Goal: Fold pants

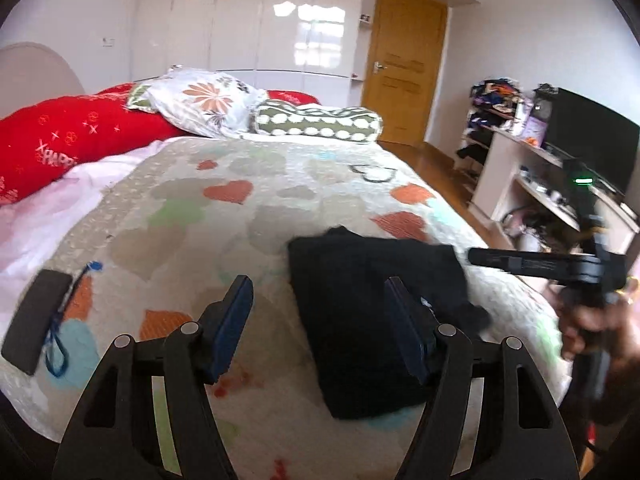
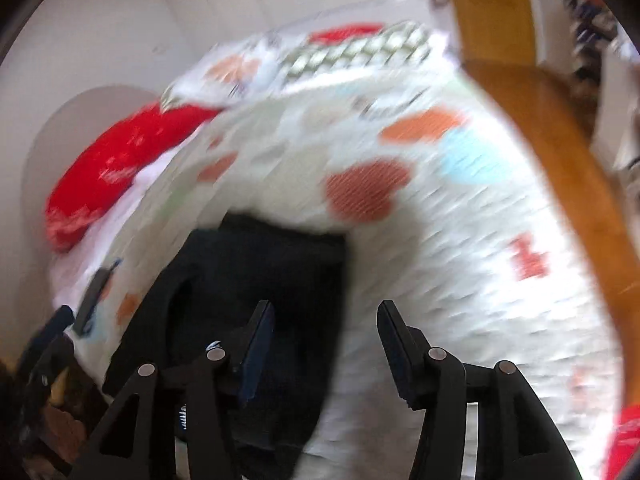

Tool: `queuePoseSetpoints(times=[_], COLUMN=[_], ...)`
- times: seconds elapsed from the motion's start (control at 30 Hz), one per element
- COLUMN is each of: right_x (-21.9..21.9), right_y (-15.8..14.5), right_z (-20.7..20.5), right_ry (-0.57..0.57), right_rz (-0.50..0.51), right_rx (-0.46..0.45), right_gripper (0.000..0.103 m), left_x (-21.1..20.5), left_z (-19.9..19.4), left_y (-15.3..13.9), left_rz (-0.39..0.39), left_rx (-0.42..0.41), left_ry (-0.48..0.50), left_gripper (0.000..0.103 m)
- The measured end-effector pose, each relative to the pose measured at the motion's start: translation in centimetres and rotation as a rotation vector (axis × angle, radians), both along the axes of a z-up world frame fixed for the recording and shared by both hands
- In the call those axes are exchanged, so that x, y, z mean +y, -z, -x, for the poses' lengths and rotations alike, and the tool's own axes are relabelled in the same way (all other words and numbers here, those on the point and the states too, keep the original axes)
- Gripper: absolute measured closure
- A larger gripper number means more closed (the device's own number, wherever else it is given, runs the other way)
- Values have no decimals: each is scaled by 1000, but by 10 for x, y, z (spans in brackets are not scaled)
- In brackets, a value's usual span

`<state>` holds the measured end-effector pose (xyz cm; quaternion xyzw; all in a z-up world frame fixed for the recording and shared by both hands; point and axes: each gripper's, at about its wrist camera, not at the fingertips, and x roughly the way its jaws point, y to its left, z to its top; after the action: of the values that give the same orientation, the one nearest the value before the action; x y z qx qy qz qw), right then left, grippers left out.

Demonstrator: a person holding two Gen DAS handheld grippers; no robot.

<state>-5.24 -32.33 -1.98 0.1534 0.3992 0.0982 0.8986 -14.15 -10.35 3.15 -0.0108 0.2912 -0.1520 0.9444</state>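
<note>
The black pants (image 1: pixel 372 320) lie folded into a compact block on the heart-patterned bedspread (image 1: pixel 240 216). My left gripper (image 1: pixel 320 292) is open and empty, held above the block's left edge. In the right wrist view, which is blurred, the pants (image 2: pixel 272 272) sit left of centre under my open, empty right gripper (image 2: pixel 326 316). The right gripper (image 1: pixel 480 258) also shows at the right of the left wrist view, held in a hand beside the pants.
A black phone-like slab (image 1: pixel 36 320) with a blue cord lies on the bed at the left. Red bedding (image 1: pixel 68 136) and pillows (image 1: pixel 208 100) lie at the head. A TV stand (image 1: pixel 552 184) and wooden floor are to the right of the bed.
</note>
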Motion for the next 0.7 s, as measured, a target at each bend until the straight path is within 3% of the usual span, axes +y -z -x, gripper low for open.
queuePoseSetpoints(times=[0.1,0.2,0.27,0.37,0.43,0.5,0.7], right_x=[22,50,62,73,76,70,50], right_y=[-23,-27,-15,21,35,37,12], right_z=[5,-3,-21,-57,-68,-67,-41], right_ry=[-111,-168,-176,-169,-188,-186,-155], right_rz=[-26,7,17,74,123,98,30], right_rx=[-80,-118,-102,11,14,-5,-7], right_gripper=[51,51,52,58,59,59,58], left_x=[-6,-18,-24,-27,-23,-19,-21], left_z=[-24,-34,-32,-27,-24,-22,-17], left_y=[10,27,44,64,78,83,65], left_rz=[-28,-10,10,-15,48,95,34], left_rx=[43,129,197,234,274,266,239], left_ry=[2,30,63,56,58,51,50], left_gripper=[35,35,35,35,35,33,32])
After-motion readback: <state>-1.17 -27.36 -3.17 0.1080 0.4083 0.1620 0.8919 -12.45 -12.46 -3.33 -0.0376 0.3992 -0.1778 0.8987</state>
